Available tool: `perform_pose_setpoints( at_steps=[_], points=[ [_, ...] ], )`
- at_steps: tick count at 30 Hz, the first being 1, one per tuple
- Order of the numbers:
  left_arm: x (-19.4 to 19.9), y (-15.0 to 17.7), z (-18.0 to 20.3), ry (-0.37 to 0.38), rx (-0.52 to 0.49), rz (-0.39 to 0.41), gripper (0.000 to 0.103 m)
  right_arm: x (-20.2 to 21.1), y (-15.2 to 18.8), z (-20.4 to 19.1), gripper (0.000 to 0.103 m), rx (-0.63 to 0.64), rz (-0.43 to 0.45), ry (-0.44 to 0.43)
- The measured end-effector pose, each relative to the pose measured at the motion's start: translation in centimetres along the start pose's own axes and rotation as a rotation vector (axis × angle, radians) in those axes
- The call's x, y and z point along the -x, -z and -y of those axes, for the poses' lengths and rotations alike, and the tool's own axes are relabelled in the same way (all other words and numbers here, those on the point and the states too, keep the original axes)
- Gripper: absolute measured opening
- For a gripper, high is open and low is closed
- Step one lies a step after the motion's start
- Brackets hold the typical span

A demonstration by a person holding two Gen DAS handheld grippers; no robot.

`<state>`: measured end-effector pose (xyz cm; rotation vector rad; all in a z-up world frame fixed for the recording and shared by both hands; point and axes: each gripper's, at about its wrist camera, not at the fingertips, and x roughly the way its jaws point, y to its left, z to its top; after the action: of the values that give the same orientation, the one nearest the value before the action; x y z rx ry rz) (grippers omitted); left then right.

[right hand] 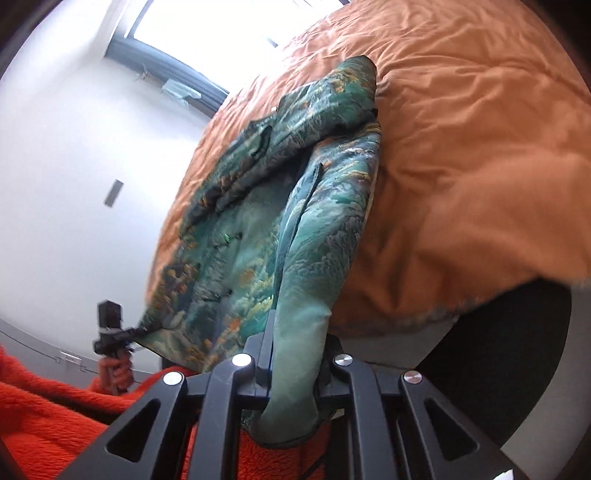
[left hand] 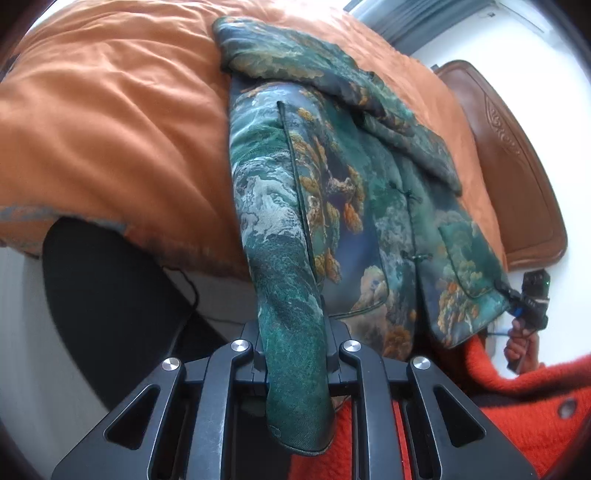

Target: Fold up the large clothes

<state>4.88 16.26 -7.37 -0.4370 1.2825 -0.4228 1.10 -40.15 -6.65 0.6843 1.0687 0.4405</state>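
Observation:
A green brocade jacket point(left hand: 351, 177) with orange and white landscape print lies lengthwise on an orange bedspread point(left hand: 110, 122), its hem hanging over the bed's near edge. My left gripper point(left hand: 295, 354) is shut on one bottom corner of the jacket. My right gripper point(right hand: 295, 354) is shut on the jacket point(right hand: 295, 206) at another bottom corner. Each gripper shows small in the other's view, gripping the hem: the right one point(left hand: 517, 299) and the left one point(right hand: 129, 332). A sleeve lies folded across the jacket's upper part.
The bedspread point(right hand: 461, 155) covers the whole bed. A brown wooden headboard point(left hand: 517, 177) stands at the right. A dark round object point(left hand: 110, 295) and a cable sit under the bed edge. The person's red fleece sleeve point(left hand: 535, 406) is close below. A window point(right hand: 207, 26) lies beyond.

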Motion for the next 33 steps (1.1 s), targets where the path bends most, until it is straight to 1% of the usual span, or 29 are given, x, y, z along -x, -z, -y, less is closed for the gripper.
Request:
perform_pose_setpoints(
  at_steps=[1, 3, 6, 7, 8, 9, 10, 11, 13, 14, 15, 17, 18, 19, 20, 22, 23, 24, 25, 26, 27, 28, 29, 30, 31, 32, 33],
  points=[
    [0.8, -0.3, 0.5, 0.012, -0.008, 0.0, 0.015, 0.3, -0.4, -0.3, 0.013, -0.004, 0.012, -0.012],
    [2.5, -2.4, 1.8, 0.047, -0.028, 0.025, 0.015, 0.8, -2.4, -1.4, 0.013, 0.002, 0.045, -0.04],
    [5.5, -7.3, 4.4, 0.079, -0.09, 0.106, 0.016, 2.1, -7.2, -3.7, 0.013, 0.051, 0.114, -0.085],
    [6.3, -9.4, 5.2, 0.078, -0.11, 0.136, 0.017, 2.3, -9.7, -4.4, 0.013, 0.066, 0.14, -0.096],
    [6.8, -11.6, 6.0, 0.064, -0.132, 0.164, 0.017, 2.4, -11.4, -4.8, 0.013, 0.077, 0.155, -0.099],
    [7.2, -13.4, 6.1, 0.046, -0.151, 0.188, 0.017, 2.3, -13.2, -5.1, 0.013, 0.089, 0.166, -0.097],
    [7.2, -15.9, 6.4, 0.029, -0.164, 0.213, 0.017, 1.7, -15.9, -5.3, 0.013, 0.103, 0.183, -0.082],
    [6.8, -18.5, 6.8, 0.019, -0.17, 0.23, 0.017, 1.3, -17.9, -5.3, 0.013, 0.107, 0.193, -0.068],
    [5.4, -23.2, 6.9, -0.014, -0.163, 0.255, 0.018, -1.1, -22.7, -4.7, 0.013, 0.079, 0.209, -0.044],
    [5.2, -24.9, 6.1, -0.027, -0.151, 0.262, 0.018, -1.7, -24.4, -4.0, 0.013, 0.057, 0.217, -0.029],
    [4.1, -26.9, 5.4, -0.037, -0.13, 0.262, 0.019, -3.2, -26.6, -3.1, 0.013, 0.03, 0.215, -0.015],
    [1.0, -30.9, 4.2, -0.058, -0.096, 0.244, 0.021, -5.8, -29.5, -1.6, 0.013, -0.021, 0.234, 0.028],
    [-0.7, -32.3, 3.4, -0.061, -0.075, 0.236, 0.024, -7.4, -30.8, -0.3, 0.013, -0.056, 0.234, 0.033],
    [-2.4, -33.4, 3.1, -0.079, -0.064, 0.226, 0.028, -8.1, -31.2, 1.2, 0.013, -0.078, 0.222, 0.034],
    [-3.9, -34.1, 2.7, -0.094, -0.048, 0.212, 0.028, -9.6, -31.9, 2.3, 0.014, -0.111, 0.217, 0.049],
    [-6.1, -34.7, 1.8, -0.11, -0.012, 0.175, 0.032, -11.8, -32.1, 4.4, 0.017, -0.186, 0.201, 0.048],
    [-6.9, -34.8, 1.3, -0.11, 0.009, 0.151, 0.034, -12.8, -32.2, 5.5, 0.022, -0.23, 0.191, 0.038],
    [-7.4, -35.2, 0.9, -0.096, 0.036, 0.127, 0.04, -13.5, -32.2, 6.4, 0.032, -0.274, 0.188, 0.013],
    [-7.3, -35.1, 0.7, -0.079, 0.051, 0.117, 0.043, -13.7, -32.0, 7.1, 0.038, -0.311, 0.196, -0.031],
    [-6.9, -35.3, 0.7, -0.059, 0.059, 0.109, 0.044, -13.5, -31.8, 7.6, 0.048, -0.335, 0.208, -0.072],
    [-6.4, -35.5, 0.8, -0.04, 0.059, 0.103, 0.047, -13.2, -31.8, 8.0, 0.052, -0.357, 0.228, -0.111],
    [-5.6, -35.6, 1.0, -0.024, 0.053, 0.109, 0.051, -12.7, -32.0, 8.1, 0.059, -0.367, 0.245, -0.136],
    [-4.8, -35.7, 1.3, -0.014, 0.044, 0.122, 0.054, -12.1, -32.1, 8.1, 0.062, -0.366, 0.258, -0.146],
    [-3.6, -35.8, 1.5, -0.013, 0.035, 0.152, 0.069, -11.3, -32.4, 7.9, 0.063, -0.352, 0.283, -0.147],
    [-2.3, -35.9, 1.7, -0.028, 0.028, 0.198, 0.094, -10.4, -32.7, 7.7, 0.063, -0.33, 0.305, -0.138],
    [-1.2, -35.9, 1.6, -0.046, 0.021, 0.249, 0.101, -9.5, -33.0, 7.3, 0.064, -0.305, 0.318, -0.119],
    [-0.5, -36.0, 1.5, -0.056, 0.015, 0.288, 0.102, -9.0, -33.2, 7.0, 0.064, -0.279, 0.322, -0.091]
  ],
)
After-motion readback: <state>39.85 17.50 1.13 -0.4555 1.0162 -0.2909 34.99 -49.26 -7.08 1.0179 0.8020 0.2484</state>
